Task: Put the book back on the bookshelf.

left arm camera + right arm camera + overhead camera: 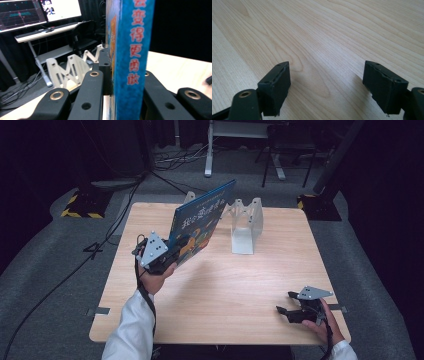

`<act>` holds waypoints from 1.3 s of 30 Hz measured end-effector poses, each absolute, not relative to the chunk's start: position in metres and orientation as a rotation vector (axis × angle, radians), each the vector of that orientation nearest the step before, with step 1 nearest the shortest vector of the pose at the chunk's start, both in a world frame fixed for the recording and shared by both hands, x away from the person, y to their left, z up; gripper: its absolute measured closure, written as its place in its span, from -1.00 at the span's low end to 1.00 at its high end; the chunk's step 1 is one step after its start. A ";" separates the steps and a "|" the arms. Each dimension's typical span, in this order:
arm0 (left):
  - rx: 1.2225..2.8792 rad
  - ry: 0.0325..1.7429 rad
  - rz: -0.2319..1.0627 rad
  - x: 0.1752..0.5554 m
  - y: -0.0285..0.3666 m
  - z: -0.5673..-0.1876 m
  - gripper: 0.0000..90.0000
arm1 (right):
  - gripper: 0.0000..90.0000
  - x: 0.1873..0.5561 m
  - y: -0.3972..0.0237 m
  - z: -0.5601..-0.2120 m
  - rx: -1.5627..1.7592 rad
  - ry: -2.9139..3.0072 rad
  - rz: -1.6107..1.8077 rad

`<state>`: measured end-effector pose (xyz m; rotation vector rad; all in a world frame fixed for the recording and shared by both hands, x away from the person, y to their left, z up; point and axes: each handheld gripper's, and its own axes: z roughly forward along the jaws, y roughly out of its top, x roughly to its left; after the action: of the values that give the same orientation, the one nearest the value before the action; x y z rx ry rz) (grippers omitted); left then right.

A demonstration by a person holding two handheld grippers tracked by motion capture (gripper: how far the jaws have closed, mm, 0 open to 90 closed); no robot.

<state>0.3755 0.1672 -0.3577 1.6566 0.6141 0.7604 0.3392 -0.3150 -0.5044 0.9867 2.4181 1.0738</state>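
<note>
One blue book (200, 222) is clamped in the left claw (172, 251), lifted clear of the table (225, 290) and tilted, its top corner leaning away toward the far edge. The claw grips it at its lower near corner, so nearly the whole cover rises up and to the right of the claw in the high view. In the left gripper view the book's spine (132, 57) (blue, with red characters running down it) stands upright between the two black jaws, which press on it from either side; the left claw (120, 82) is clenched on the book.

Just behind and to the right of the book stands one white rack (246, 226) with zigzag dividers, resting on the far half of the table. Its slots (72, 68) show beyond the jaws in the left gripper view. From the high view I cannot tell whether the book's top edge touches the rack or hangs just in front of it.

The right claw (286, 311) rests low at the near right corner of the table, well apart from both book and rack. Its jaws stand wide apart with bare wood between them (325, 82); it grasps nothing.

Count: one book, one rack, two claws, one table.
</note>
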 end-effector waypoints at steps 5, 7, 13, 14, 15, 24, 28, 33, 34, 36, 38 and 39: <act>1.651 0.657 0.770 0.383 0.175 -0.360 0.84 | -0.50 0.339 -0.315 -0.504 0.987 2.418 1.074; 1.646 0.671 0.780 0.386 0.177 -0.361 0.84 | -0.50 0.339 -0.315 -0.504 0.986 2.419 1.074; 1.650 0.709 0.789 0.400 0.177 -0.364 0.84 | -0.49 0.339 -0.315 -0.504 0.984 2.420 1.074; 1.651 0.712 0.786 0.403 0.176 -0.366 0.84 | -0.50 0.339 -0.315 -0.504 0.984 2.421 1.075; 1.644 0.725 0.778 0.406 0.175 -0.368 0.84 | -0.50 0.339 -0.315 -0.504 0.984 2.421 1.075; 1.634 0.798 0.767 0.424 0.168 -0.395 0.84 | -0.49 0.339 -0.316 -0.504 0.979 2.424 1.076; 1.605 0.828 0.745 0.427 0.173 -0.400 0.84 | -0.49 0.339 -0.316 -0.504 0.978 2.426 1.077; 1.589 0.859 0.734 0.427 0.174 -0.408 0.84 | -0.50 0.339 -0.315 -0.504 0.978 2.426 1.077; 1.590 0.861 0.733 0.428 0.173 -0.409 0.84 | -0.50 0.339 -0.315 -0.504 0.978 2.426 1.077; 1.586 0.867 0.747 0.427 0.170 -0.412 0.84 | -0.50 0.339 -0.315 -0.504 0.977 2.425 1.077; 1.584 0.873 0.759 0.428 0.167 -0.415 0.84 | -0.50 0.339 -0.315 -0.504 0.977 2.425 1.077; 1.584 0.873 0.759 0.428 0.167 -0.415 0.84 | -0.50 0.339 -0.315 -0.504 0.977 2.425 1.078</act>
<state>0.4282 0.1666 -0.4146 1.5840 0.8733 0.7594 0.3391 -0.3153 -0.5045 0.9766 2.4253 1.0779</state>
